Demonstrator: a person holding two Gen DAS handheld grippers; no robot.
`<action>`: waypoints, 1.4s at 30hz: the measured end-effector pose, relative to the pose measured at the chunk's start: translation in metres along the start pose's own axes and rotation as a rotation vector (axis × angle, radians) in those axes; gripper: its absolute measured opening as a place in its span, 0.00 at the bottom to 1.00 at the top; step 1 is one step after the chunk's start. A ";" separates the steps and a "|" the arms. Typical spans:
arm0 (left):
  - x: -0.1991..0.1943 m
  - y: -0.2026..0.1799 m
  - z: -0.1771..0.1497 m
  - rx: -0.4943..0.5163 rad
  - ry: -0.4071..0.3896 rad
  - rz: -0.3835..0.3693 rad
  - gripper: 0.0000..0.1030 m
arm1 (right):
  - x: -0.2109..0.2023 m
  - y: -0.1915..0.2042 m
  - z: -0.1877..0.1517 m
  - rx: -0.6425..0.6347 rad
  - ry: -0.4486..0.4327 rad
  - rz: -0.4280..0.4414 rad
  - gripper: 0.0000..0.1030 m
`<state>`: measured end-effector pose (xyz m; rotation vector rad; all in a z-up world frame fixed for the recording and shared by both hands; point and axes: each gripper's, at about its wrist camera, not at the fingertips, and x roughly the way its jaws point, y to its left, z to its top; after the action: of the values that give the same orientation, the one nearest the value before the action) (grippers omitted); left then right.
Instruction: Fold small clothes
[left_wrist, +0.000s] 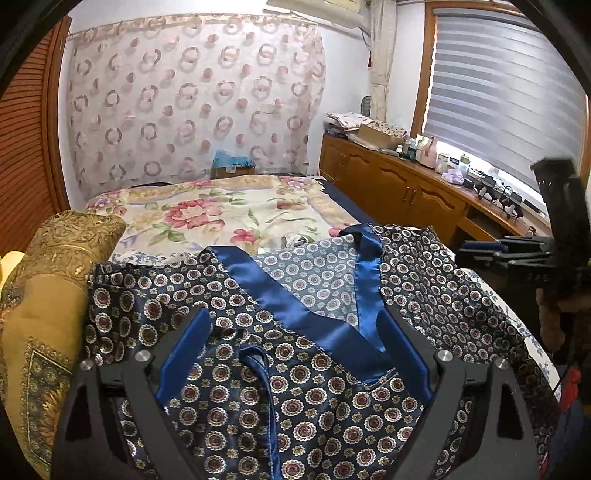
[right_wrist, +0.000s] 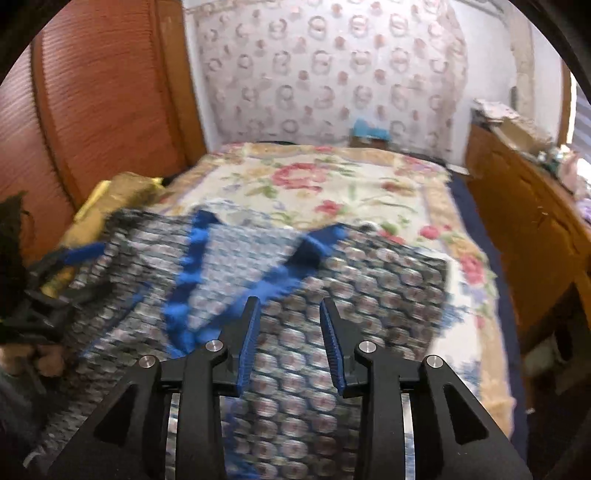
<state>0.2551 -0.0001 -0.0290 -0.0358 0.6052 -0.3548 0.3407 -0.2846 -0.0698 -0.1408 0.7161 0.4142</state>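
A dark blue patterned garment (left_wrist: 295, 332) with a shiny blue V-neck collar (left_wrist: 314, 306) lies front up on the bed. My left gripper (left_wrist: 295, 321) is wide open just above its chest, a finger on either side of the collar. In the right wrist view the garment (right_wrist: 314, 350) is motion-blurred. My right gripper (right_wrist: 290, 306) hovers open over its right half, holding nothing. The right gripper also shows at the right edge of the left wrist view (left_wrist: 480, 251), and the left gripper at the left edge of the right wrist view (right_wrist: 66, 258).
A floral bedspread (left_wrist: 221, 218) covers the bed beyond the garment. A gold patterned bolster (left_wrist: 55, 266) lies at the left. A wooden cabinet (left_wrist: 399, 177) with clutter runs along the right under a window. A wooden wardrobe (right_wrist: 92, 110) stands at the left.
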 end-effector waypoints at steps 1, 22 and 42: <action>0.001 0.000 0.000 0.002 0.000 0.006 0.90 | 0.004 -0.011 -0.005 0.009 0.012 -0.029 0.37; 0.001 0.057 0.009 -0.025 0.081 0.191 0.90 | 0.083 -0.115 -0.015 0.064 0.098 -0.142 0.48; 0.051 0.114 0.032 0.093 0.282 0.335 0.58 | 0.085 -0.116 -0.018 0.072 0.095 -0.131 0.50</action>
<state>0.3479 0.0880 -0.0462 0.2065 0.8583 -0.0608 0.4361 -0.3679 -0.1415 -0.1391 0.8100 0.2575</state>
